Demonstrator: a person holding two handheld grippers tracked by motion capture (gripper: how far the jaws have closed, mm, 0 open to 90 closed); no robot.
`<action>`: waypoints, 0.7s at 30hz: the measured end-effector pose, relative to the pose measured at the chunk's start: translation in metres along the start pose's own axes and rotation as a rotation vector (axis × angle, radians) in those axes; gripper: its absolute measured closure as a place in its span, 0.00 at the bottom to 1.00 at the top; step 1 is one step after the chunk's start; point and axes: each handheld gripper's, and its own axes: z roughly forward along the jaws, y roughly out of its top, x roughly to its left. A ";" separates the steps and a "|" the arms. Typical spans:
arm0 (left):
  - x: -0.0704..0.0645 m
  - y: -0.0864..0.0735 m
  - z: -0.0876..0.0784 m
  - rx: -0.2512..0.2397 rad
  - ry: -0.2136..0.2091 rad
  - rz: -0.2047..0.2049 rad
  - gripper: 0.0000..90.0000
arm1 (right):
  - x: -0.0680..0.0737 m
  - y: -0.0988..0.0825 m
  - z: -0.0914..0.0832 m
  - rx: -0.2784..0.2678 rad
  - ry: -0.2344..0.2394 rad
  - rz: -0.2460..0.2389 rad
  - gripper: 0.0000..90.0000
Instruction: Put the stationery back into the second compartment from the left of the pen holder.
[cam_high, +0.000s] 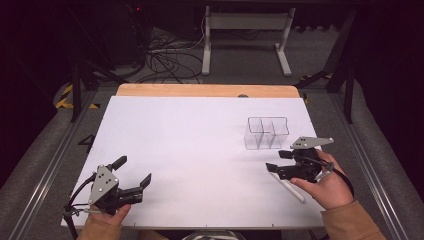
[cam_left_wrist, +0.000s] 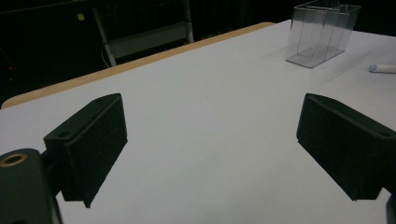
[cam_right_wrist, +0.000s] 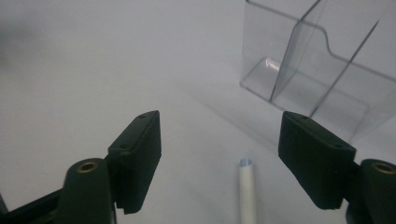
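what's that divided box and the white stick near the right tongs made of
The divided box looks like clear hard plastic, glossy: the table shows through its walls and its edges catch the light. The white stick looks matte and opaque, with a pale blue tip; plastic or paper, hard to tell.

Dim room, dark bg. Grey carpet floor (cam_high: 240, 70) w/ tangled black cables (cam_high: 167, 60). White desk frame (cam_high: 245, 35) stands behind. Desk (cam_high: 190, 150) has white top, wood edge at far side. Yellow-black hazard tape (cam_high: 65, 96) at left.
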 end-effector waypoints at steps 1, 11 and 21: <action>0.000 0.000 0.000 0.001 -0.001 0.002 0.10 | 0.000 -0.001 0.001 0.019 0.001 0.017 0.36; -0.001 0.000 0.001 0.007 0.002 0.001 0.11 | -0.005 -0.002 0.006 0.181 -0.049 0.054 0.46; -0.001 0.000 0.001 0.009 0.003 0.004 0.11 | -0.006 -0.001 0.013 0.334 -0.069 0.009 0.52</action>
